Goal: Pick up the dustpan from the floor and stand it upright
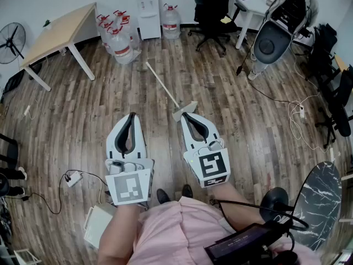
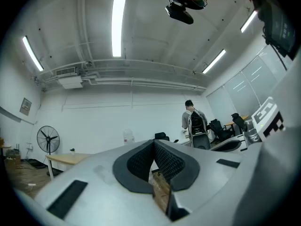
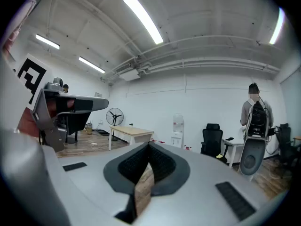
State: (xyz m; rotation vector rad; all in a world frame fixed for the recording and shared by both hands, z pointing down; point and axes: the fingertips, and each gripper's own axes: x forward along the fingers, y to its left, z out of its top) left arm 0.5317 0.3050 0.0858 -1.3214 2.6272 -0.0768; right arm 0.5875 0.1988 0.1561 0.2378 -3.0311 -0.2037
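While the left tongs (image 1: 131,117) and right tongs (image 1: 185,116) are held closed and empty, the dustpan (image 1: 168,93) lies flat on the floor (image 1: 110,93) just ahead of the right tongs. It is judged light and rigid, and its thin handle (image 1: 157,77) is best gripped.

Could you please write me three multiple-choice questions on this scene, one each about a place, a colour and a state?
1. Where is the dustpan? A on the table; B flat on the floor, just ahead of the right gripper; C leaning against a wall.
2. What colour is the office chair? A black; B red; C white.
3. Jaws of the left gripper and right gripper? A shut, empty; B wide open; C clamped on a bottle.
B: it lies on the boards. A: seat and back are black. A: each gripper view shows tips meeting, nothing between.
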